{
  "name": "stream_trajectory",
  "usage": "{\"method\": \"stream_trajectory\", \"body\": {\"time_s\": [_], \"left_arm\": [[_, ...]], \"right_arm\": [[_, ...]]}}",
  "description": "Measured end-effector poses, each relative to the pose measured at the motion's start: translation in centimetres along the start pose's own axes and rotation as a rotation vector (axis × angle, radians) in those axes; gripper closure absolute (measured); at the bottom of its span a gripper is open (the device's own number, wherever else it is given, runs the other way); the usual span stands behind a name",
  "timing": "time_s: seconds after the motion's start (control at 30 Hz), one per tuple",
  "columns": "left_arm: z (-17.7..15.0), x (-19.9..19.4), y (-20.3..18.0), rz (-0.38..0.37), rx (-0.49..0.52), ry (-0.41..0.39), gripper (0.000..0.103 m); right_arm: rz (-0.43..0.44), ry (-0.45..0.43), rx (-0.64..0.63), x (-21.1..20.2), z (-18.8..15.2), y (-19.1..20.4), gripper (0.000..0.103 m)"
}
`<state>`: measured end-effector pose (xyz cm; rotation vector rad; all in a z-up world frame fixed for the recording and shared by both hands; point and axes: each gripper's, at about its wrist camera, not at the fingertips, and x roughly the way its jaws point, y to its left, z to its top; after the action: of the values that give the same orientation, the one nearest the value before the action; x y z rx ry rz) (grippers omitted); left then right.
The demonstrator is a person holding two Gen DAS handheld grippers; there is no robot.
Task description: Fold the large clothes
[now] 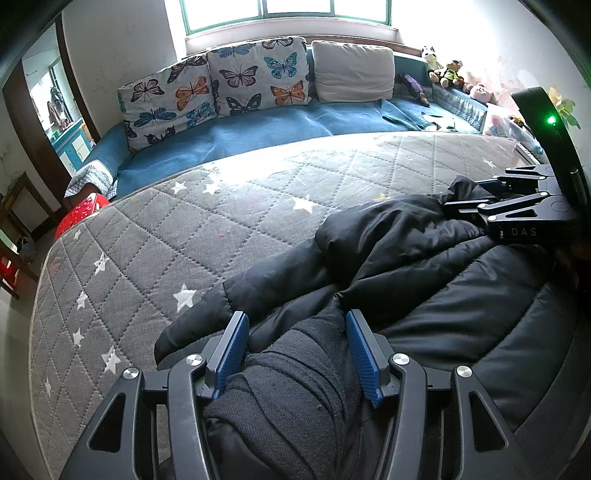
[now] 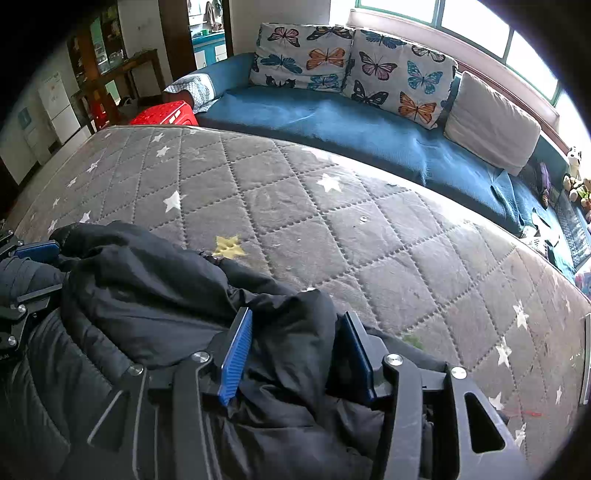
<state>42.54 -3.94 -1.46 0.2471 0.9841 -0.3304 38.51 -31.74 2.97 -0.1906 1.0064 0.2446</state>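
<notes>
We've got both claws down on the black jacket [image 1: 424, 280] on the mattress [image 1: 155, 236]: left claw [image 1: 297, 350] apart around its cuff, right claw [image 2: 295, 350] apart astride a fold.

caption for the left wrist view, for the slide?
Left claw straddling the knit cuff of a black puffer jacket on a star-quilted mattress.

Bright daylight pours through the overexposed green-framed window [image 1: 288, 11], leaving a glaring patch on the grey quilted star-print mattress [image 1: 236, 177]. Both sharp fisheye views curve strongly, with dark vignetted corners.
</notes>
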Motion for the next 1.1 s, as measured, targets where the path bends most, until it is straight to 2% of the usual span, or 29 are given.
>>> {"method": "stream_trajectory", "body": {"time_s": [1.1], "left_arm": [[-0.21, 0.12, 0.12, -0.001, -0.022, 0.009, 0.037]], "right_arm": [[0.007, -0.004, 0.018, 0.30, -0.09, -0.35, 0.043]]}}
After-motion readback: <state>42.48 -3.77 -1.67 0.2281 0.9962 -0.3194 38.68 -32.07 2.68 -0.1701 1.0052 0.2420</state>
